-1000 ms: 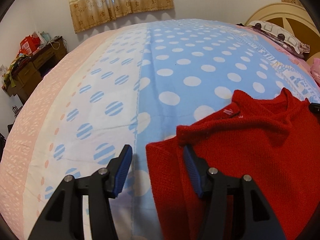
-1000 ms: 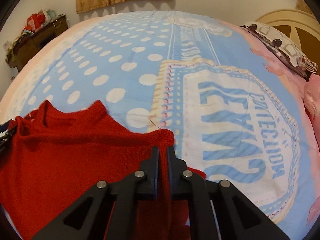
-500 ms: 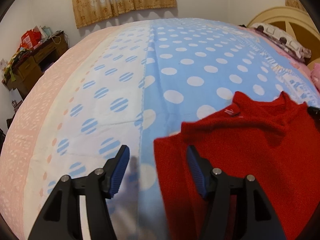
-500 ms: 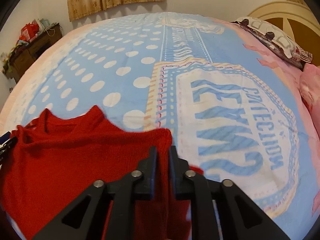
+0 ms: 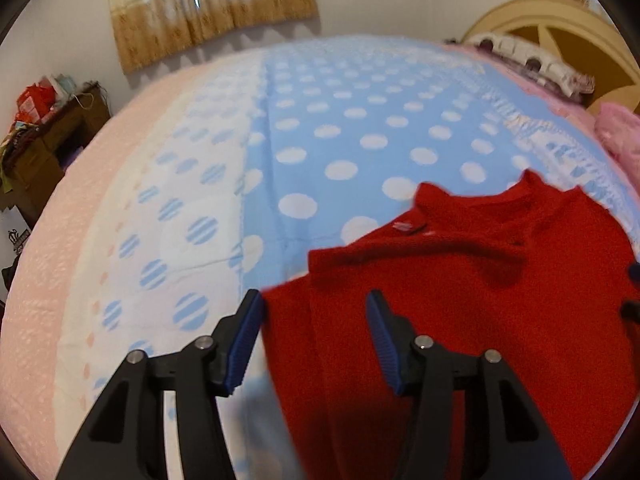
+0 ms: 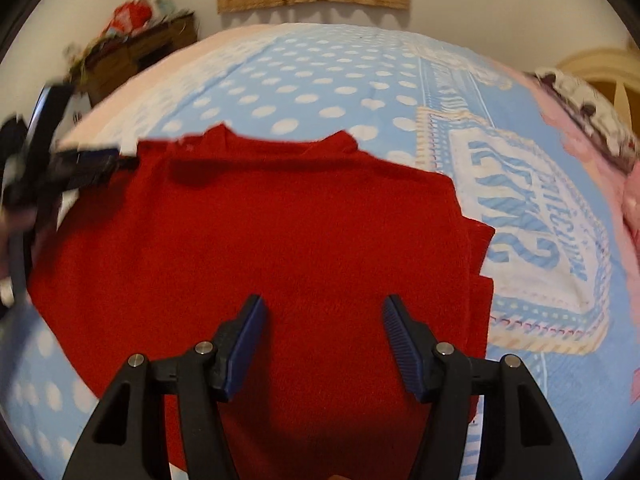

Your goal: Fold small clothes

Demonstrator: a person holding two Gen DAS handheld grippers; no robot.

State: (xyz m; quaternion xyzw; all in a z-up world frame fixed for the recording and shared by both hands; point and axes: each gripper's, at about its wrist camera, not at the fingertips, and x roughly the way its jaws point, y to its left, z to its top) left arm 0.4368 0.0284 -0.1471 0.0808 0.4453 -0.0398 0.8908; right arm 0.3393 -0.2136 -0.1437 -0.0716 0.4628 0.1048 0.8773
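A small red knit sweater point(image 6: 280, 240) lies flat on the bed, neckline to the far side, sleeves folded in along its sides. In the left wrist view the sweater point(image 5: 480, 300) fills the lower right. My left gripper point(image 5: 316, 312) is open and empty, its jaws over the sweater's left edge. My right gripper point(image 6: 324, 316) is open and empty above the sweater's middle. The left gripper also shows, blurred, at the left edge of the right wrist view point(image 6: 48, 168).
The bed cover point(image 5: 320, 140) is blue with white dots, with a white and pink band on the left and a printed panel point(image 6: 540, 220) on the right. Pillows point(image 5: 532, 60) and a headboard are at far right. A cluttered wooden desk point(image 5: 44, 132) stands at left.
My right gripper has let go of the sweater's right edge, opened and pulled back over its middle. My left gripper stayed open and shifted right over the left edge.
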